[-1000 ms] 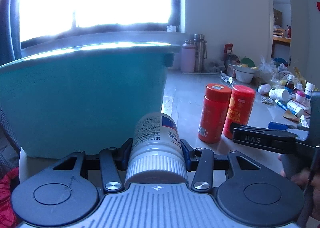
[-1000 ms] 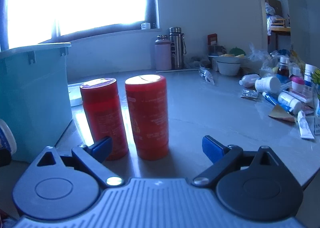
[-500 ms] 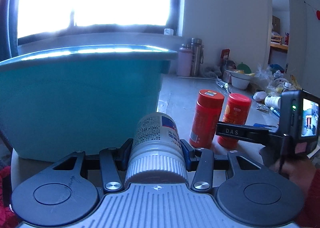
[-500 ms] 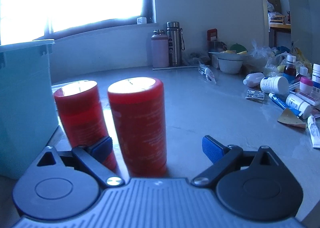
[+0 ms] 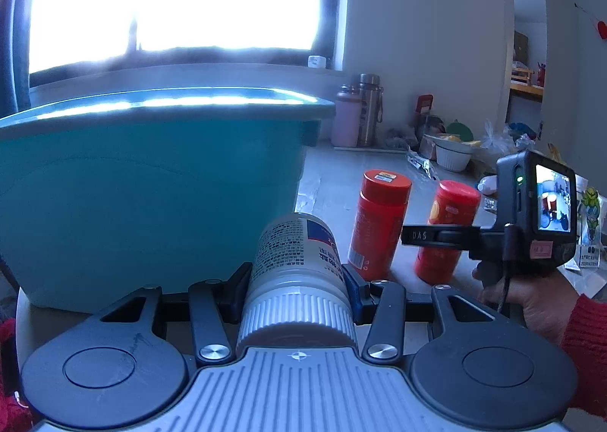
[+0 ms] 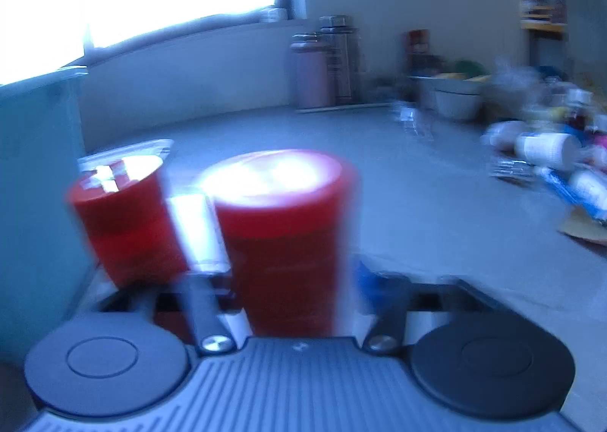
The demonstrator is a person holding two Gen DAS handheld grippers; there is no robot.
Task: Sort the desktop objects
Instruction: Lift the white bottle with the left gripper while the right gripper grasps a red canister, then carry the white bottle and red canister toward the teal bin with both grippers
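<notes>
Gripped the white bottle in the left gripper, jaws drawn in tight against both of its sides, ribbed cap toward the camera, printed label upward, base pointing at the teal bin. Hung just in front of that bin's near wall, below its rim, above the edge of the counter.

Stood 2 red canisters upright on the counter to the right of the bin: the left red canister nearer the bin, the right red canister beside it with a narrow gap between. Had just been closing the right gripper around the right red canister; jaws narrow, canister between them and, as far as the blur allowed, pads against its 2 sides. Showed in the left wrist view as a black finger crossing the front of that canister partway up. Wrapped the handle below in a hand with a red sleeve.

Farther back: 2 flasks against the wall, a white bowl, and a scatter of small bottles and tubes at the right of the counter, well apart from the canisters.
</notes>
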